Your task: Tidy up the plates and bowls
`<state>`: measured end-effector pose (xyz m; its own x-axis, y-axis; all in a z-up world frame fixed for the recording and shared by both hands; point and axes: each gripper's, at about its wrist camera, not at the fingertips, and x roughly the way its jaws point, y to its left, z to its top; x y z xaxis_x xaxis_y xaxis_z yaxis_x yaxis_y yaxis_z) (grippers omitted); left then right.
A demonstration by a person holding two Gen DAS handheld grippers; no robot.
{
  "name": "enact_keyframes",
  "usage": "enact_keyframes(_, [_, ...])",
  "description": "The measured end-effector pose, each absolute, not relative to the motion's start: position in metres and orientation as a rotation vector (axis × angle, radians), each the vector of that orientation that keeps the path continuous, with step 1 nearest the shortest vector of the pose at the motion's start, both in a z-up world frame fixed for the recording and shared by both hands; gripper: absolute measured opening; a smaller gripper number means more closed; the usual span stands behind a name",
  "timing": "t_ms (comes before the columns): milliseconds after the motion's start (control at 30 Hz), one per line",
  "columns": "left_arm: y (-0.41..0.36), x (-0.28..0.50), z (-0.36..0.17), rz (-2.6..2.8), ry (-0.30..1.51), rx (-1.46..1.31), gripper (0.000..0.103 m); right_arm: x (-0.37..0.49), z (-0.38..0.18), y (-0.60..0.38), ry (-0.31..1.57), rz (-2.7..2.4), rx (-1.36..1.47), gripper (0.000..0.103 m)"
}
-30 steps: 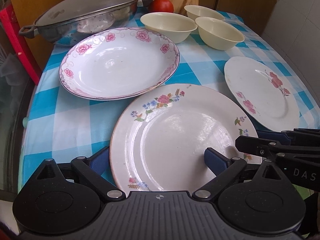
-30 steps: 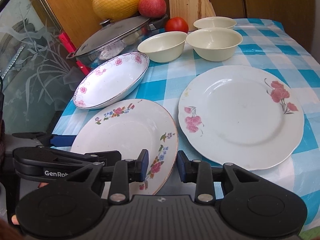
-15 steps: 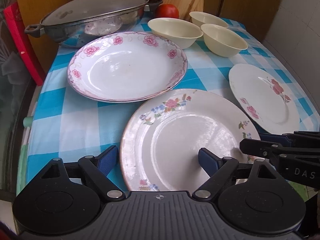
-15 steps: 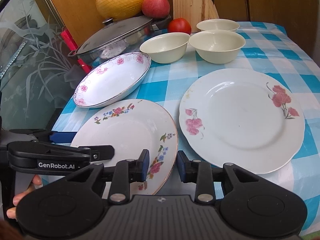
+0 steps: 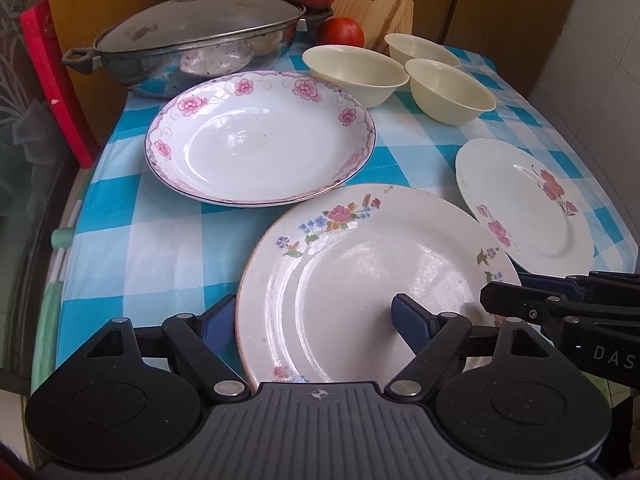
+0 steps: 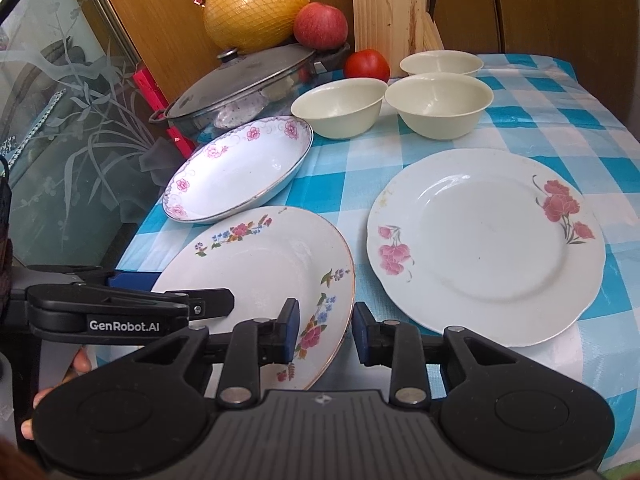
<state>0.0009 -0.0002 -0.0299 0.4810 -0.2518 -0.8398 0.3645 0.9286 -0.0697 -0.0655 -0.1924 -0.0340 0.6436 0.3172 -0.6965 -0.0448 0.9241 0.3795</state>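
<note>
A plate with small mixed flowers [image 5: 360, 280] [image 6: 260, 272] lies nearest me on the checked cloth. My left gripper [image 5: 312, 314] straddles its left rim: one finger is outside the rim, the other over the plate's inside. Its jaws are closing with a wide gap and are not pressing. My right gripper [image 6: 326, 320] straddles the right rim, its jaws closing narrowly around it with a slight gap showing. A deep pink-flowered plate [image 5: 260, 140] sits behind, and a red-flowered plate [image 6: 480, 248] is to the right. Three cream bowls [image 6: 336, 100] [image 6: 438, 98] [image 6: 440, 62] stand at the back.
A lidded pan [image 5: 192, 36] stands at the back left, with a netted yellow fruit [image 6: 252, 12], an apple [image 6: 320, 24] and a tomato [image 6: 366, 64] near a wooden board [image 6: 388, 4]. The table's left edge [image 5: 60, 248] drops beside a glass panel [image 6: 60, 140]. A person's fingers [image 6: 60, 380] hold the left gripper.
The left gripper's jaws have narrowed around the plate's left rim, and its view has shifted slightly. The right gripper looks nearly unchanged.
</note>
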Motion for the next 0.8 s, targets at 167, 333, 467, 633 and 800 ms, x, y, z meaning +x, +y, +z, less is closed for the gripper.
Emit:
enact_keyframes(167, [-0.005, -0.002, -0.022, -0.392, 0.977, 0.121, 0.086, -0.070, -0.028, -0.199, 0.829, 0.186, 0.368, 0.028])
enact_keyframes(333, [-0.016, -0.001, -0.018, -0.410, 0.969, 0.122, 0.086, -0.071, -0.024, -0.208, 0.813, 0.153, 0.375, 0.028])
enact_keyframes(467, [-0.025, 0.000, -0.017, -0.419, 0.963, 0.133, 0.086, -0.074, -0.023, -0.215, 0.803, 0.133, 0.380, 0.028])
enact_keyframes(633, [-0.035, 0.003, -0.019, -0.426, 0.959, 0.144, 0.087, -0.075, -0.024, -0.220, 0.800, 0.121, 0.381, 0.028])
enact_keyframes(800, [-0.046, 0.002, -0.016, -0.421, 0.912, 0.201, 0.088, -0.075, -0.019, -0.221, 0.773, 0.108, 0.352, 0.027])
